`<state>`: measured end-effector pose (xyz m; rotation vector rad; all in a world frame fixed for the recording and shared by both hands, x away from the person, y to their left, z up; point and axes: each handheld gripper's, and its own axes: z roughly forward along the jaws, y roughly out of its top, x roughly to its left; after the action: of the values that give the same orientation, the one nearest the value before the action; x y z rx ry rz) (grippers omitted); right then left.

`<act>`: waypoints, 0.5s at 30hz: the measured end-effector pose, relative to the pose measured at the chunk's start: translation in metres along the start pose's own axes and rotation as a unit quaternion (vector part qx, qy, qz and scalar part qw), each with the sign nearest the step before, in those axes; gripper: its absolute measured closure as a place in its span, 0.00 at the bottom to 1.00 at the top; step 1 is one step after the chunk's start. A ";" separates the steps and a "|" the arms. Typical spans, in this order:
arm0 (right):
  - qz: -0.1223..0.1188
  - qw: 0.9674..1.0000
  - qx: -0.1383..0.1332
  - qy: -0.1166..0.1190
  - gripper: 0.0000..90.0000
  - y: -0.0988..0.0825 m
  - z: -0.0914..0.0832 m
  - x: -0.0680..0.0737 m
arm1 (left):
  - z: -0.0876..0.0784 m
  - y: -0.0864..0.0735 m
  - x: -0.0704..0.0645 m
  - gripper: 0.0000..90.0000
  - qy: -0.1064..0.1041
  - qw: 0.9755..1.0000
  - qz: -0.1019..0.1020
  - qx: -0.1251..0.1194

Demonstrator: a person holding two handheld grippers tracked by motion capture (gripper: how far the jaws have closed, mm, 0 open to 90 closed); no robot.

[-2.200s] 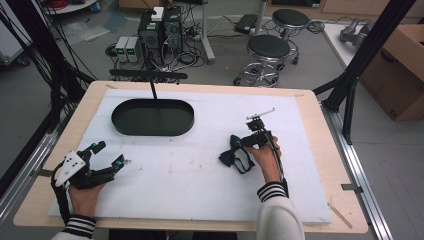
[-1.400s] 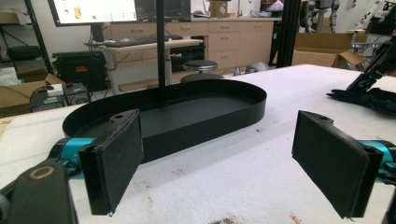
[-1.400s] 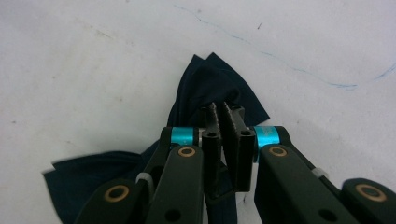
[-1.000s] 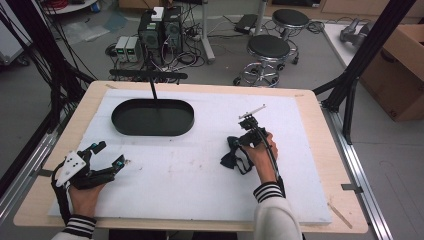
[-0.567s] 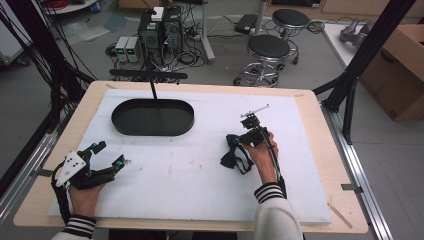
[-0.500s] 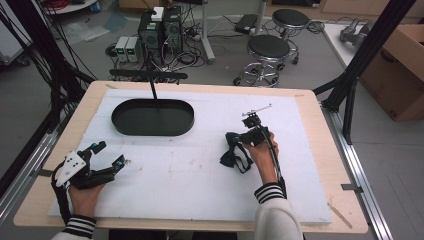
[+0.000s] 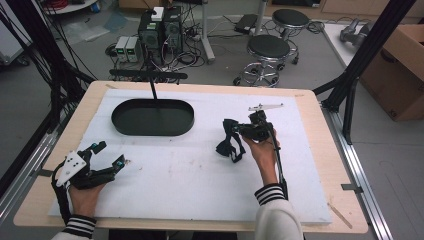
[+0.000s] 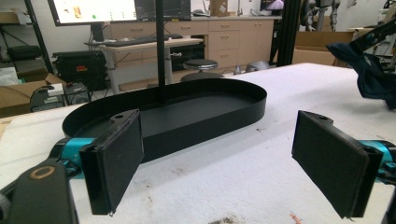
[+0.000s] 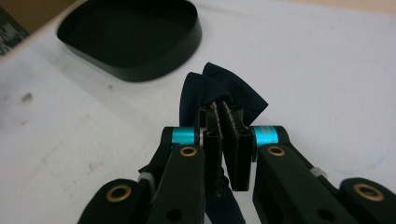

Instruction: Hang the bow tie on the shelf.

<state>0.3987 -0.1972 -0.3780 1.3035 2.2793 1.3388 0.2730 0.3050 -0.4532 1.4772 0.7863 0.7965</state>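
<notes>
Two grippers are being shown from the high view: the right gripper (image 7: 239, 134), near the table's (image 7: 200, 170) right edge, is being raised with the dark cloth (image 7: 227, 145) dangling, lifted since a second ago. The left gripper (image 8: 224, 154) is being kept spread, empty, facing the black tray (image 8: 205, 109). In the right gripper view, the cloth (image 9: 224, 91) is being pinched, seemingly bound for the tray (image 9: 135, 32).

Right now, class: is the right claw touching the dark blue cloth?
Touching. In the right gripper view the right claw has its pads shut on a fold of the dark blue cloth, with no gap between them.
</notes>
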 end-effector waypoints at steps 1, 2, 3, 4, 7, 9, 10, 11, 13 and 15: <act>0.000 1.000 -0.010 0.002 0.96 0.000 -0.001 0.001 | 0.000 0.000 0.000 0.19 0.000 1.000 -0.001 -0.001; -0.002 1.000 -0.022 0.005 0.96 0.000 -0.003 0.001 | 0.000 0.000 0.000 0.19 0.000 1.000 -0.001 -0.001; -0.004 0.999 -0.033 0.007 0.96 0.000 -0.004 0.002 | 0.000 0.000 0.000 0.19 0.000 1.000 -0.001 -0.001; -0.006 0.999 -0.042 0.008 0.96 0.000 -0.005 0.003 | 0.000 0.000 0.000 0.19 0.000 1.000 -0.001 0.000; -0.017 0.997 -0.072 0.013 0.96 0.001 -0.009 0.006 | 0.000 0.000 0.000 0.19 0.000 1.000 -0.001 0.000; -0.024 0.996 -0.089 0.015 0.96 0.002 -0.011 0.009 | 0.000 0.000 0.000 0.19 0.000 1.000 -0.001 0.001; -0.030 0.994 -0.100 0.016 0.96 0.003 -0.012 0.011 | 0.000 0.000 0.000 0.19 0.001 1.000 0.000 0.002; -0.035 0.993 -0.113 0.017 0.95 0.003 -0.012 0.013 | 0.001 0.000 0.000 0.19 0.001 1.000 0.001 0.003; -0.047 0.989 -0.136 0.021 0.95 0.005 -0.014 0.017 | 0.001 0.000 -0.001 0.19 0.002 1.000 0.003 0.004; -0.055 0.987 -0.149 0.017 0.95 0.006 -0.015 0.021 | 0.001 0.000 -0.001 0.19 0.002 1.000 0.003 0.004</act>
<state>0.3809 -0.1891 -0.3594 1.0494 2.0365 1.5973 0.2733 0.3042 -0.4530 1.4857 0.7882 0.8011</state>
